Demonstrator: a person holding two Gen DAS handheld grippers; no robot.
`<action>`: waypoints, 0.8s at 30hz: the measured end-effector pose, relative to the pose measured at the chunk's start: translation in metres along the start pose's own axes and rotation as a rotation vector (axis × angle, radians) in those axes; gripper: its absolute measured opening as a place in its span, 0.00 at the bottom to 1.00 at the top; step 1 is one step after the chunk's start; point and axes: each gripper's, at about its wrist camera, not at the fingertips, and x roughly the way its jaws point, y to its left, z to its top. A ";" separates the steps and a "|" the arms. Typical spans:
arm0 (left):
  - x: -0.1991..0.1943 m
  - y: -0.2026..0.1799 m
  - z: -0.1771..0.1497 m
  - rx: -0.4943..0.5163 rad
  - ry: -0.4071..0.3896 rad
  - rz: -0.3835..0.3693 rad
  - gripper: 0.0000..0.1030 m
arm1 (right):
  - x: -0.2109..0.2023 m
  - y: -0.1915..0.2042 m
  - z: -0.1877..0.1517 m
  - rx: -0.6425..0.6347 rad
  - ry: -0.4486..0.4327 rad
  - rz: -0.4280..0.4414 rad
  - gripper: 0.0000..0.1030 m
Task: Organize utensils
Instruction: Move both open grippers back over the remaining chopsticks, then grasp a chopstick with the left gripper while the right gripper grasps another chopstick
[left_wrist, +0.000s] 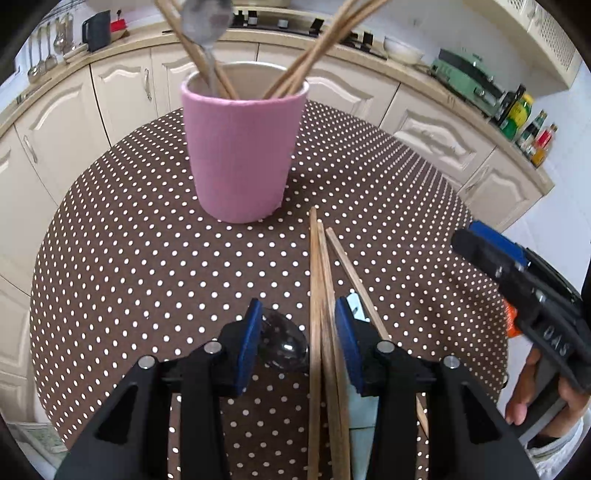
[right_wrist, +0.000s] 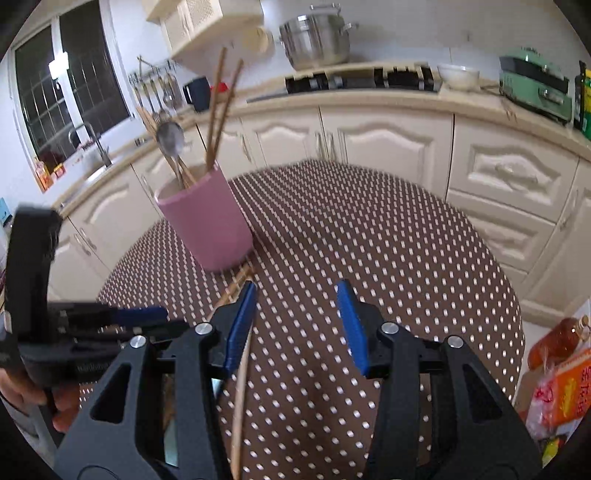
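Observation:
A pink cup stands on the dotted table and holds several wooden chopsticks and a metal spoon. It also shows in the right wrist view. My left gripper is open low over the table. A metal spoon bowl and two loose chopsticks lie between its jaws, a third chopstick just right of them. My right gripper is open and empty, above the table right of the chopsticks; it shows in the left wrist view.
Cream kitchen cabinets ring the round table. The counter carries a green appliance, bottles, a white bowl and a steel pot. Packets and a bottle lie off the table's right edge.

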 end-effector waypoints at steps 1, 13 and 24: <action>0.004 -0.003 0.001 0.003 0.008 0.010 0.39 | 0.001 -0.002 -0.002 0.004 0.012 0.003 0.45; 0.028 -0.009 0.012 -0.002 0.086 0.070 0.24 | 0.009 -0.010 -0.009 0.014 0.087 0.034 0.45; 0.052 -0.035 0.033 0.051 0.135 0.137 0.23 | 0.016 0.000 -0.005 -0.002 0.155 0.069 0.45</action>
